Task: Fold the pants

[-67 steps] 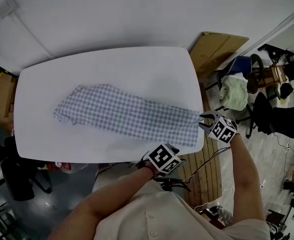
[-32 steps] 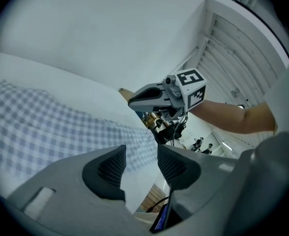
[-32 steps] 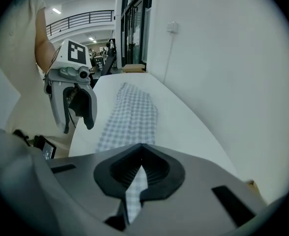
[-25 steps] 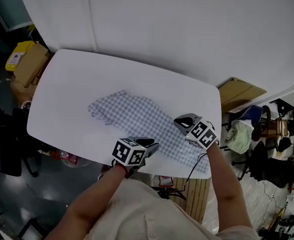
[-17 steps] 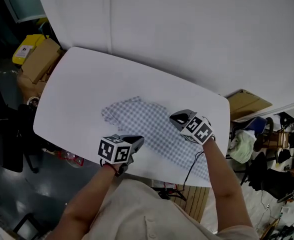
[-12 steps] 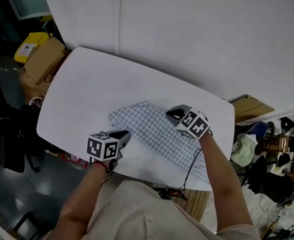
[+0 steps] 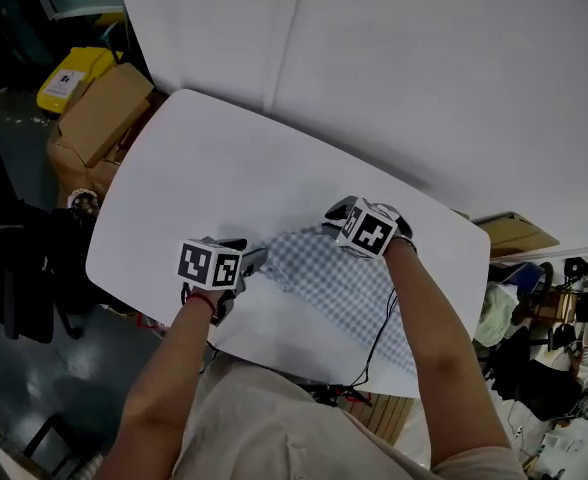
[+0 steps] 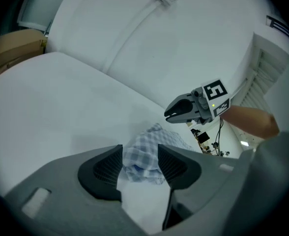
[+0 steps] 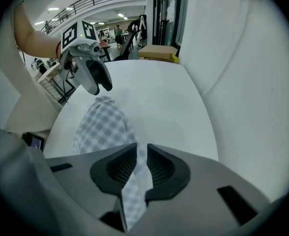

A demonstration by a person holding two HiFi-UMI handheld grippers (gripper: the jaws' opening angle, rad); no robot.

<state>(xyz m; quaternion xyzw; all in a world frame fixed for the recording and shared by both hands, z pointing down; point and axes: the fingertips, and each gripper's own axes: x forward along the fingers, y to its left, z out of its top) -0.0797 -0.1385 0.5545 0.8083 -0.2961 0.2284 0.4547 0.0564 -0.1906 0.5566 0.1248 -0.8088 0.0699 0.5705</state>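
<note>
The fingers [image 8: 105, 168] of the left gripper [image 8: 139, 149] stand wide, their jaws having just been opening. A bunched end of the checked pants [image 8: 143, 163] sits loose between them on the white table [image 8: 46, 107]. The fingers [image 9: 119, 168] of the right gripper [image 9: 142, 147] stand only narrowly apart. Those jaws have just been opening too, and a thin edge of the pants [image 9: 102, 124] runs through the slot between them and hangs below, no longer pinched.

From above, the left gripper [image 7: 256, 258] is at the near left corner of the cloth. The right gripper [image 7: 334, 211] is at its far left corner, a little apart from the other. The pants [image 7: 349, 288] lie doubled over on the table [image 7: 194, 168], stretching from the two grippers away to the right, towards the table's near right edge. The left half of the table is bare. A cardboard box [image 7: 104, 108] sits off the table's far left corner, below a white wall [image 7: 424, 68].
</note>
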